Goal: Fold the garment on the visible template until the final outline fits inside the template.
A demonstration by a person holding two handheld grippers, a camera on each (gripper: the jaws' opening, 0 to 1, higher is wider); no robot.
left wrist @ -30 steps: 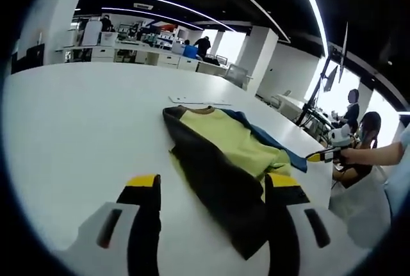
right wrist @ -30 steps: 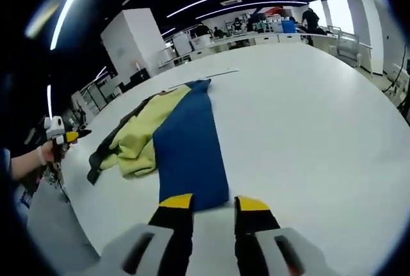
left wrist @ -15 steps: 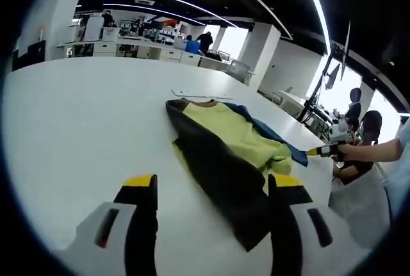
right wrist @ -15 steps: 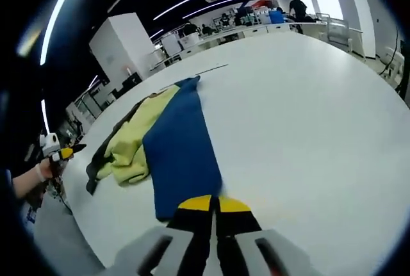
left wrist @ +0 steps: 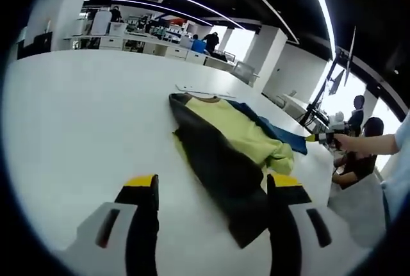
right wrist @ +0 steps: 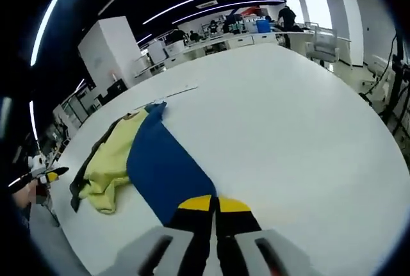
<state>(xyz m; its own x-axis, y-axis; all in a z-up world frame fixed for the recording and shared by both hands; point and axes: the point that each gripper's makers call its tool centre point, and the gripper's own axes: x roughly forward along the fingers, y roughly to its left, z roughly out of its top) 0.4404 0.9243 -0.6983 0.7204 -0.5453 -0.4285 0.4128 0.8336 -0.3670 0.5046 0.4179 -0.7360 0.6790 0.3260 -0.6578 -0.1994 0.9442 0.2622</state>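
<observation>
Garment (left wrist: 234,145) spread lengthwise on white desk (left wrist: 77,116), with yellow middle, dark panel on one side, blue panel (right wrist: 160,167) on the other, collar end near a thin pale strip (left wrist: 205,91) lying flat on the desk. Left tongs (left wrist: 214,189) wide open, holding nothing, low over desk with dark hem between the yellow tips. Right tongs (right wrist: 214,204) pinched closed on near edge of blue panel; seen far right in left gripper view.

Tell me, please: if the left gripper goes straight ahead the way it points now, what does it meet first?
Probably the dark panel of the garment. The open left gripper points along the white table, and the dark cloth already lies between its jaws. Depth is uncertain.
</observation>
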